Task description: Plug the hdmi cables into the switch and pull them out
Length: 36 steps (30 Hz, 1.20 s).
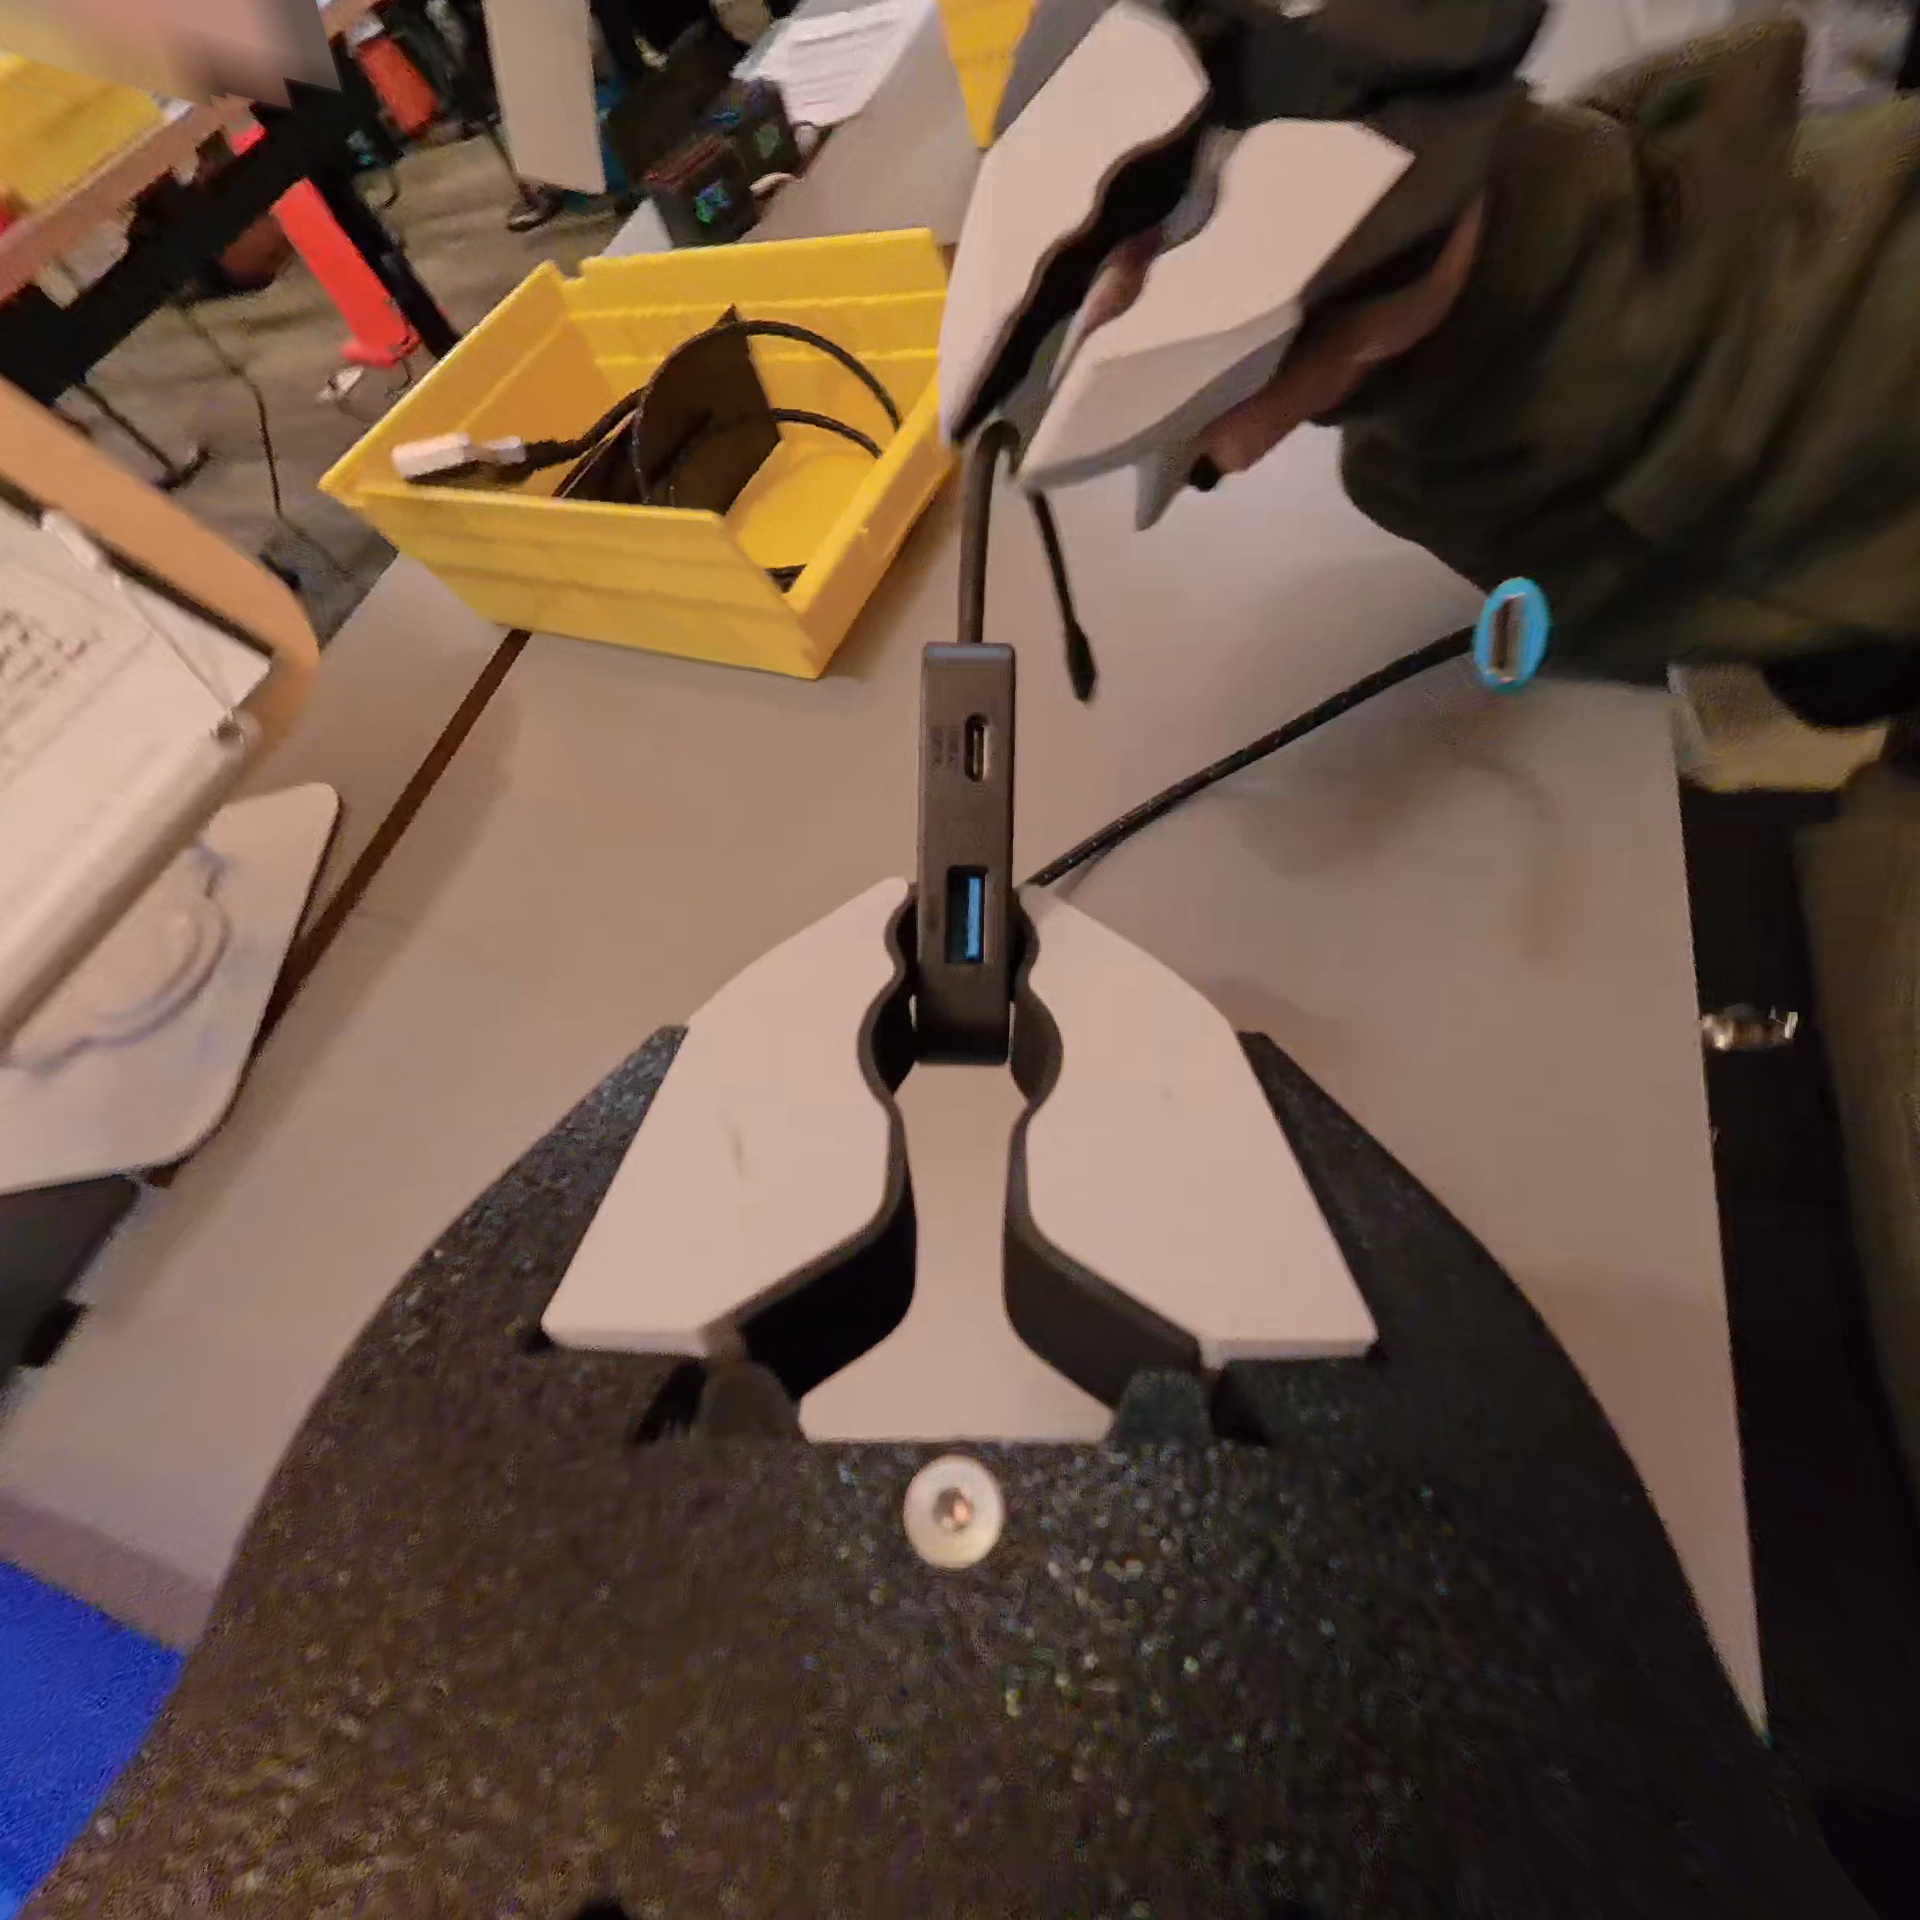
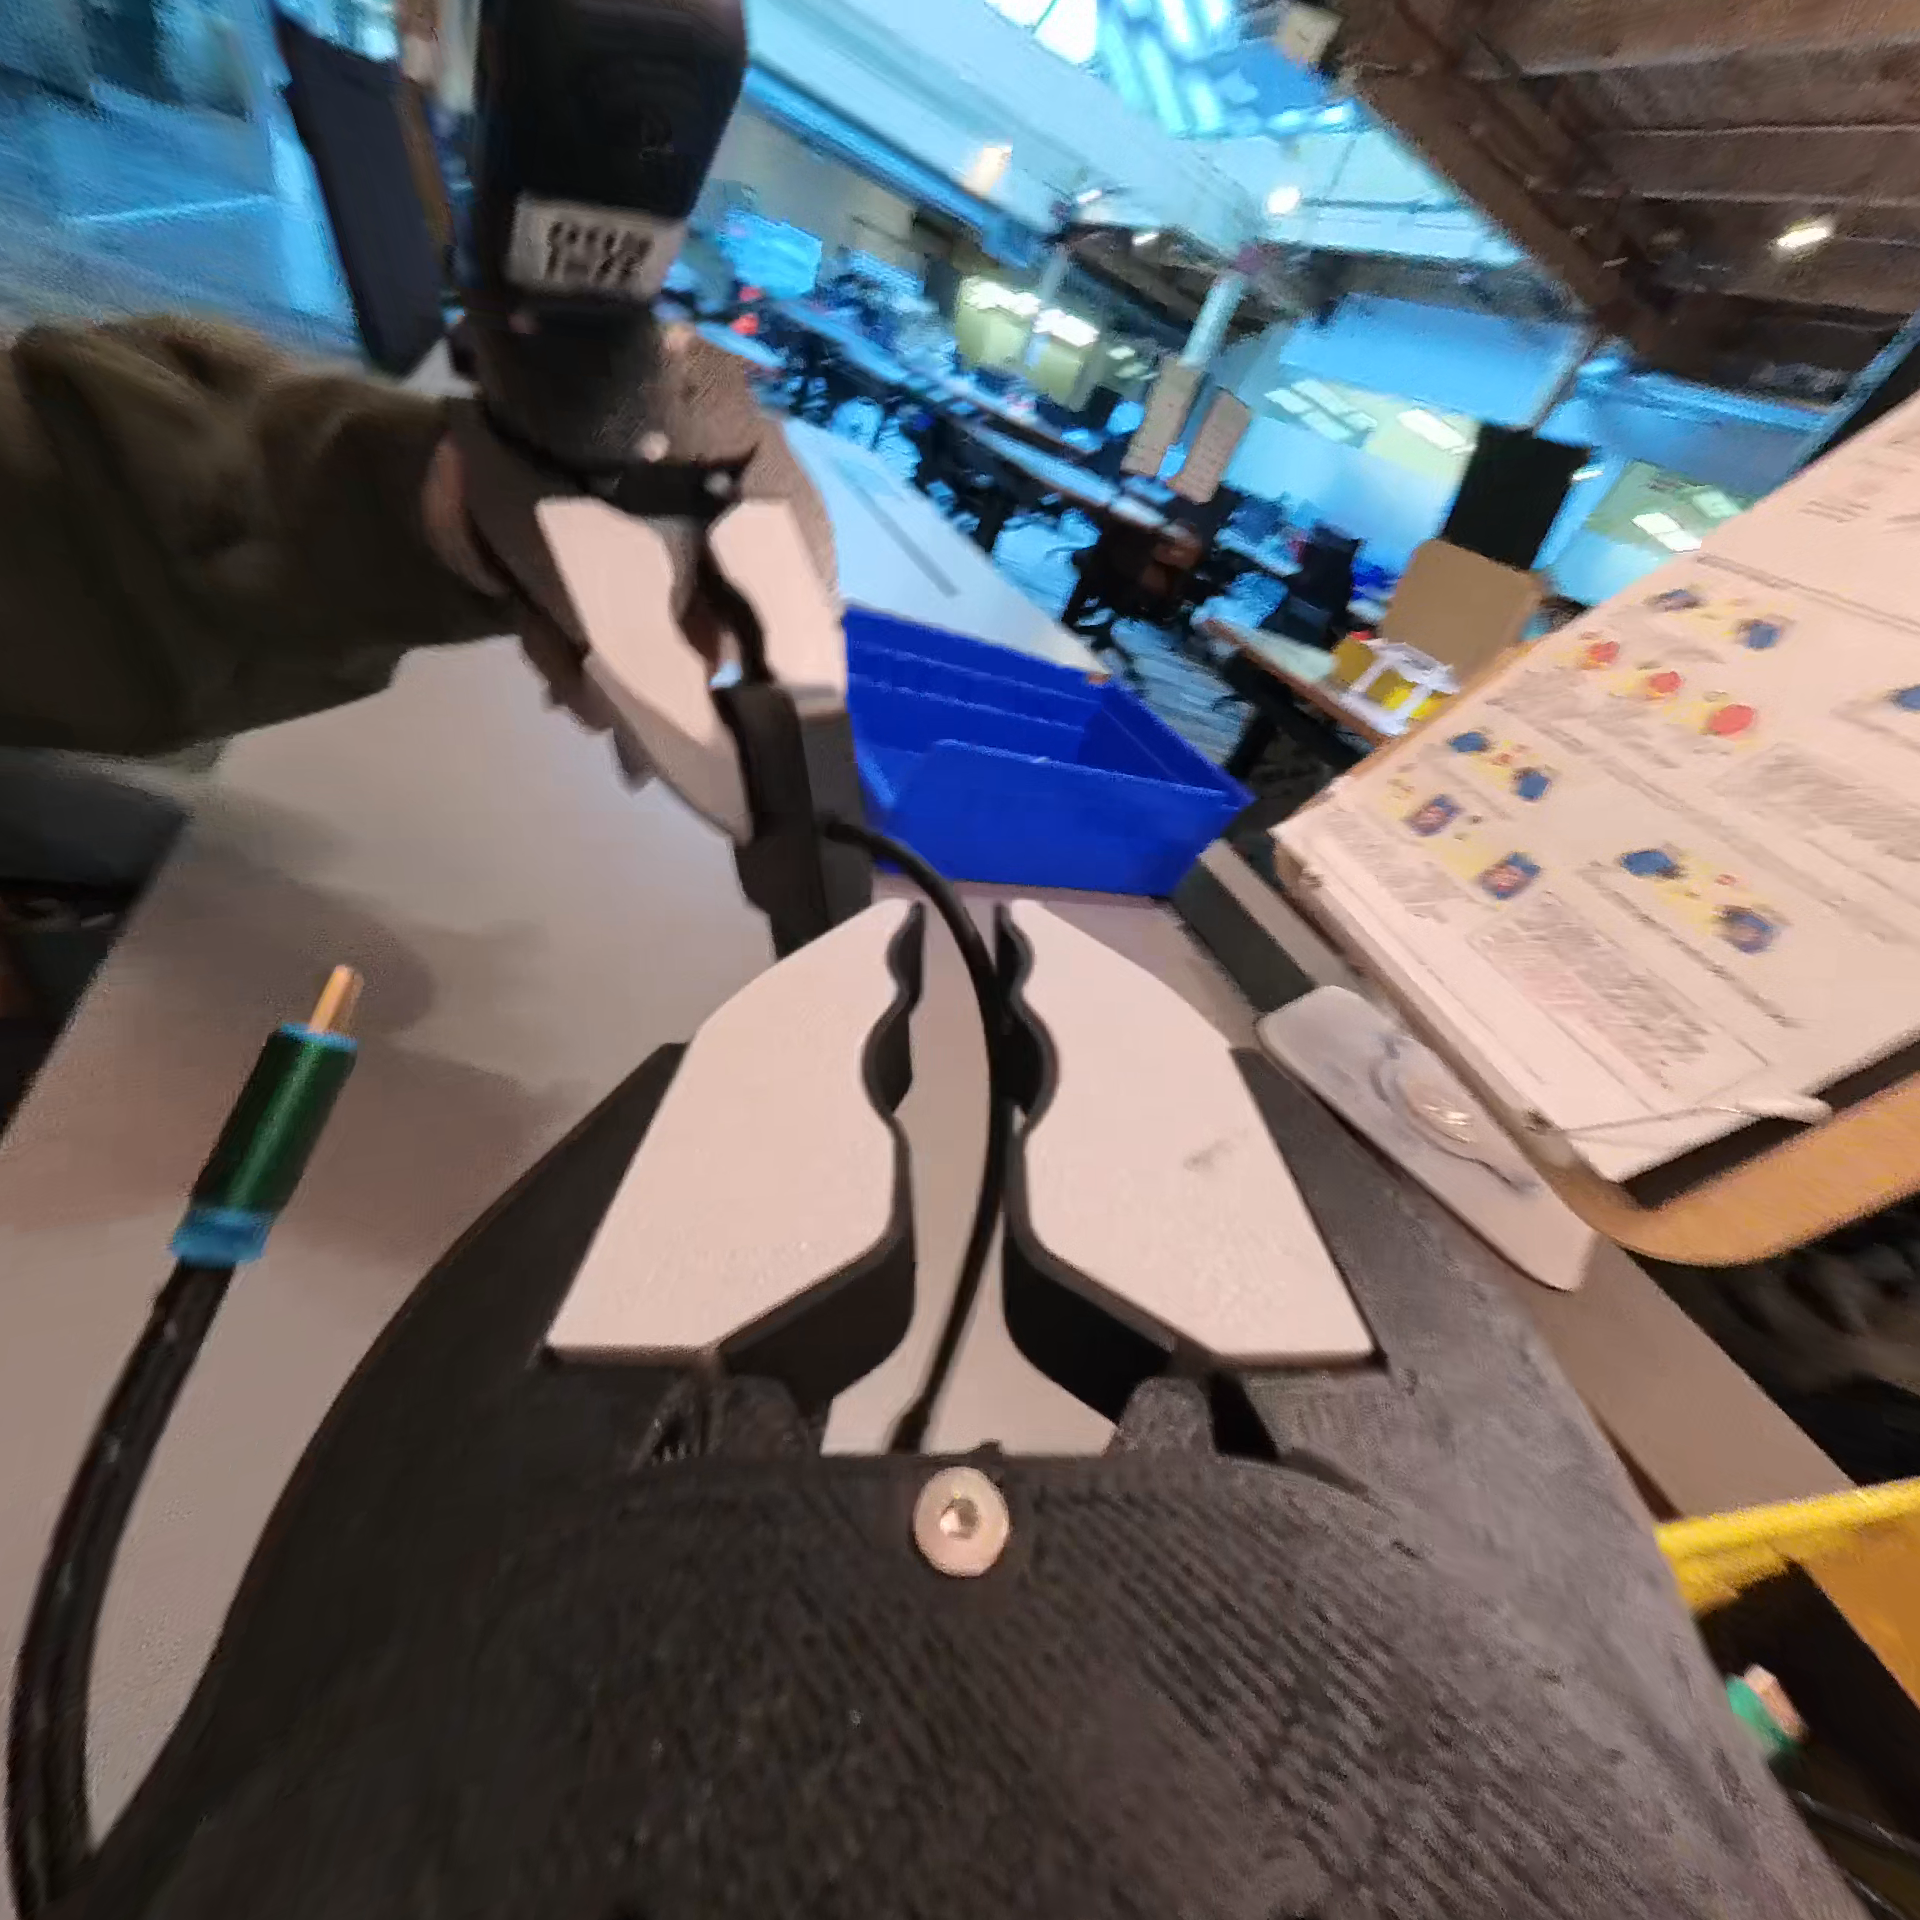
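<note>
My left gripper [image 1: 964, 925] is shut on the lower end of a dark grey switch [image 1: 966, 790], held upright above the table [image 1: 623, 831]. It also shows in the right wrist view [image 2: 743, 717], gripping the switch [image 2: 795, 831]. The switch's thin black cable [image 1: 977, 540] rises into my right gripper [image 1: 997, 447]. In the right wrist view my right gripper [image 2: 958, 920] has its fingers nearly together around that cable [image 2: 971, 1039]. An HDMI plug with a blue ring [image 1: 1512, 634] and green sleeve [image 2: 275, 1112] sticks up free beside the switch.
A yellow bin [image 1: 623, 561] holding more cables stands behind the switch. A blue bin [image 2: 1039, 810] sits on the table's other side. A stand with printed sheets [image 2: 1610, 831] lies along one edge. An olive sleeve [image 1: 1662, 364] reaches over the table.
</note>
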Each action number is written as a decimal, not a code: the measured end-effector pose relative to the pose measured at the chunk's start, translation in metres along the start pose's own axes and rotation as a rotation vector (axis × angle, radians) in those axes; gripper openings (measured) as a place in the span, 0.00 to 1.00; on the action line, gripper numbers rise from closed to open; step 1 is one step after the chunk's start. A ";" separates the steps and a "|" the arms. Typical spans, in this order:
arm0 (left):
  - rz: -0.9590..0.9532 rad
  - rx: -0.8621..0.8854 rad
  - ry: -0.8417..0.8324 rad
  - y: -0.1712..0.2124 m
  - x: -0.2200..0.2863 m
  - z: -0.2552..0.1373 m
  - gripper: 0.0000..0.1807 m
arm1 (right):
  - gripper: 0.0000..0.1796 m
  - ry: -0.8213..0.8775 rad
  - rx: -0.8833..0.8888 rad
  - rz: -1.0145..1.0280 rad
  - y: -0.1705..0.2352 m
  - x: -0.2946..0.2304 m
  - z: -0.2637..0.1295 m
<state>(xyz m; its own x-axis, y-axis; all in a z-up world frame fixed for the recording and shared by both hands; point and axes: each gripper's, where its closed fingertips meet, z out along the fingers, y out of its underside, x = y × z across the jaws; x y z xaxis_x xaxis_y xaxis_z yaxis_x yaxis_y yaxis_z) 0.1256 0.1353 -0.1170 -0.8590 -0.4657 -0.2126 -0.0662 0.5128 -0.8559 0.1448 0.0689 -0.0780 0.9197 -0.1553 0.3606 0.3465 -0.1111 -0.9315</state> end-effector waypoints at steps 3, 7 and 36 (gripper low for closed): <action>-0.223 0.055 -0.064 0.009 -0.022 0.000 0.07 | 0.20 0.106 0.091 0.042 -0.038 0.014 -0.017; -0.614 0.195 -0.092 0.016 -0.050 -0.007 0.07 | 0.22 0.080 0.149 -0.052 -0.094 -0.016 -0.032; -0.101 0.236 -0.023 0.001 -0.014 -0.018 0.38 | 0.11 -0.213 -0.247 -0.028 0.047 -0.041 0.025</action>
<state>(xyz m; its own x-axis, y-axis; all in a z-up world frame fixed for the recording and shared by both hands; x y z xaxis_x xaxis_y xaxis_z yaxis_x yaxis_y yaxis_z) 0.1280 0.1554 -0.1063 -0.8421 -0.5236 -0.1293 -0.0281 0.2820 -0.9590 0.1285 0.0949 -0.1376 0.9373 0.0568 0.3439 0.3412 -0.3510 -0.8720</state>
